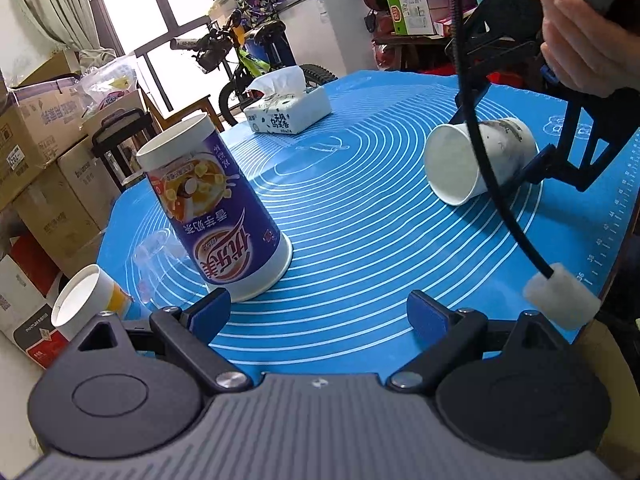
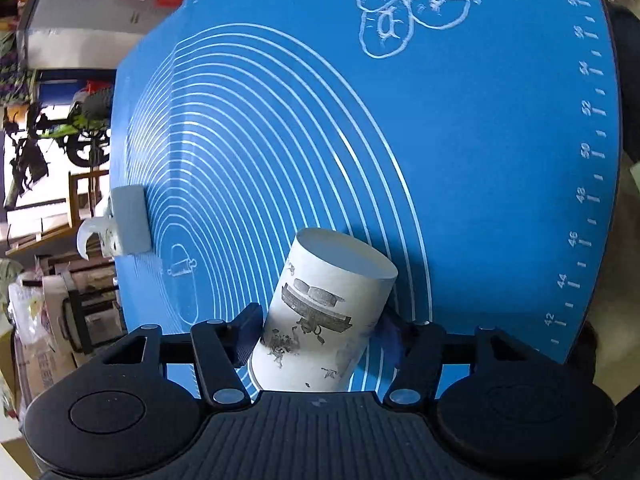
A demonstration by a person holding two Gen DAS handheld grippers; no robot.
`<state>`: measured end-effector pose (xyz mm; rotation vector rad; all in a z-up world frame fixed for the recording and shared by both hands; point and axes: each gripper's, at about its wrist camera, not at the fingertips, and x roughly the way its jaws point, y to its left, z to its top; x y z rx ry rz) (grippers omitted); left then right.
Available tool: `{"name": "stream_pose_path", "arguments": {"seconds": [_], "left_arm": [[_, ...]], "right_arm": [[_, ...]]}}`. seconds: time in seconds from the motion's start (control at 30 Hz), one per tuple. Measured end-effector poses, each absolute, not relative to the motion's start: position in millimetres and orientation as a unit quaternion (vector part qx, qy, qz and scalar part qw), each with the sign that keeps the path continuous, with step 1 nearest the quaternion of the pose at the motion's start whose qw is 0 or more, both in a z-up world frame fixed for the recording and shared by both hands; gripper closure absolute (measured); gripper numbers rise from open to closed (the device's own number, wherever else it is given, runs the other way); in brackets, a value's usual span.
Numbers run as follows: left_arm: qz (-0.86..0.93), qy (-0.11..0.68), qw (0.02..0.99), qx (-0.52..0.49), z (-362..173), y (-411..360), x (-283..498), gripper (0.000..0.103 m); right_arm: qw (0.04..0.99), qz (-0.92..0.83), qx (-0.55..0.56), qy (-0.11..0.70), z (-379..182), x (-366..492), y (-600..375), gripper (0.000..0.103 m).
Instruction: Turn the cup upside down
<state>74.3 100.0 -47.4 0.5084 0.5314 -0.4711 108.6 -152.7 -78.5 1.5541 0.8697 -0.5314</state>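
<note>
We hold the white cup (image 2: 320,312) in the right gripper (image 2: 318,330), both fingers pressed against its sides near the rim end; the jaws are clamped on it. In the left view that cup (image 1: 480,160) sits at about 2 o'clock, tipped on its side with the mouth facing 8 o'clock, low over the blue mat (image 1: 360,200); we cannot tell whether its lower rim touches the mat. The flip looks to us roughly half done.

Our left gripper (image 1: 320,312) hangs spread wide and holds nothing; the purple cup (image 1: 216,208) stands inverted just beyond its left finger (image 1: 210,312) at 10 o'clock, apparently touching or nearly so. A small cup (image 1: 86,300) lies at 9 o'clock near the mat's edge; the tissue box (image 1: 288,110) rests at 12 o'clock, well apart.

What could go wrong, as we judge it: paper walls give easily, so squeezing harder may crease the white cup; a loose hold could let it pivot between the pads and drop askew; lowering before the rim is level would land it on one edge and tip it over; the dangling cable (image 1: 492,184) crossing the cup may snag it during the turn; a stray left-hand move could knock the purple cup.
</note>
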Motion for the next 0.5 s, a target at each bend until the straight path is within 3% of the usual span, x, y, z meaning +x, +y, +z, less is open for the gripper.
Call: {"name": "stream_pose_path", "arguments": {"seconds": [0.2,0.5], "left_arm": [[-0.228,0.257,0.906,0.245,-47,102,72,0.009],[-0.219,0.246,0.913,0.239,-42,102,70,0.009]], "right_arm": [[0.628,-0.223,0.646,0.373,-73,107,-154,0.041],[0.763,-0.208,0.507,0.342,-35,114,-166,0.041]]}}
